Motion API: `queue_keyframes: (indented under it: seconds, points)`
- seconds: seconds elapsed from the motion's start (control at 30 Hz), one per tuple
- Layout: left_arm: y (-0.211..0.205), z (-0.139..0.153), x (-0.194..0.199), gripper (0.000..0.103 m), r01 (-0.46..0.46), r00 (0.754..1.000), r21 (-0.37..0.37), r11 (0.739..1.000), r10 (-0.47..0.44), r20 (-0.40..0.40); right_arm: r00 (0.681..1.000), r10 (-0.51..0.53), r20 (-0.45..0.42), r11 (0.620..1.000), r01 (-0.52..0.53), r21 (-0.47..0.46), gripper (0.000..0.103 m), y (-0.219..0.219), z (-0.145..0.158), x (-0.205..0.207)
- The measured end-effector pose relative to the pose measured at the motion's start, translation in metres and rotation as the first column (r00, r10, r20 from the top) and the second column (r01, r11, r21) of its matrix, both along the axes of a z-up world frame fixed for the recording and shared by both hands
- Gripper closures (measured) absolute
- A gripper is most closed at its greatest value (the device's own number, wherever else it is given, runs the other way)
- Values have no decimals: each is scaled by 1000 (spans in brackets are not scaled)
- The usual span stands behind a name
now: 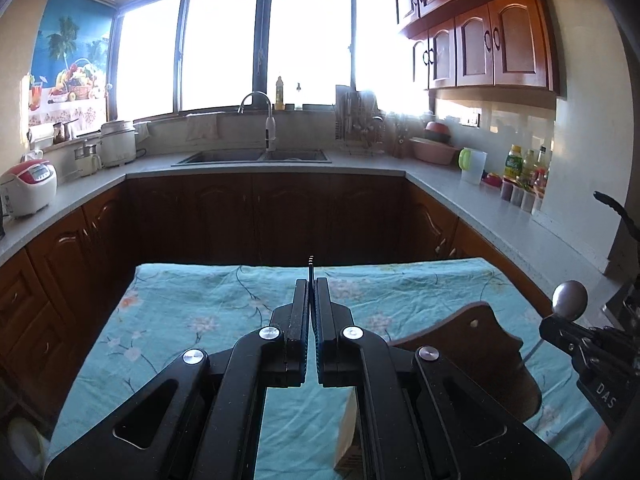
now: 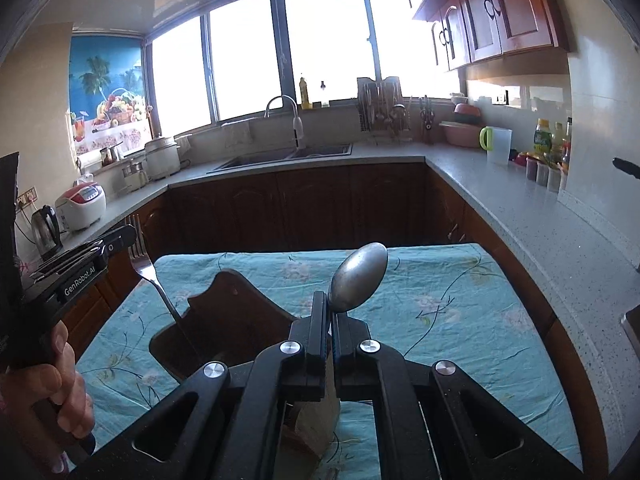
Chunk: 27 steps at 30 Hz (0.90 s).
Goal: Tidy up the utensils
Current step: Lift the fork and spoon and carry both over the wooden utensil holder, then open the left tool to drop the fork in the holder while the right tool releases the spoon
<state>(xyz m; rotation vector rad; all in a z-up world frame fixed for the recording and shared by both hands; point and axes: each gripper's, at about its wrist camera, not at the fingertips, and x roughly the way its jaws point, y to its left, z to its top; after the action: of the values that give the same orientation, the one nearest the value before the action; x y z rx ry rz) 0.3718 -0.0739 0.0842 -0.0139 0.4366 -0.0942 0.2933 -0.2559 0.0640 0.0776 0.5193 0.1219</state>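
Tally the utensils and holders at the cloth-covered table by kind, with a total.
Forks: 1, in the left gripper — fork
Spoons: 1, in the right gripper — spoon
Wooden holders: 1 — wooden holder, on the floral cloth
Total: 3

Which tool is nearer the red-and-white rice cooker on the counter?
Left. The left tool, gripping the fork, is at the table edge toward the rice cooker; the right tool, gripping the spoon, is farther right.
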Motion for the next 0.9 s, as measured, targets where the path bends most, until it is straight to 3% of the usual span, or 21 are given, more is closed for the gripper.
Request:
queue_keyframes:
  seconds: [0.27,0.6,0.73,0.77,0.8,0.87,0.9]
  points:
    - [-16,-7,-7,100,96,995,4,995,-96,-20,999,29,-37,1000,-29,9,101,4,-15,3]
    - [-16,-1,-4,100,106,994,2,994,-105,-33,998,27,-51,999,-25,44,101,-1,-10,5]
    - [-14,3,-8,99,115,993,-4,993,-115,-31,998,27,-49,997,-23,80,95,-6,-7,2]
    - [-13,5,-10,97,113,993,-4,994,-113,-31,998,26,-50,996,-21,89,94,-8,-6,1]
    - [-12,5,-12,88,111,993,-9,994,-112,-33,999,24,-48,995,-19,99,91,-11,-5,-1]
    - [-6,8,-19,65,105,994,-30,994,-105,-22,999,17,-45,992,-11,122,80,-16,-3,-6]
    - [-2,10,-24,62,95,995,-37,995,-95,-11,999,11,-44,991,-5,137,69,-19,-2,-9]
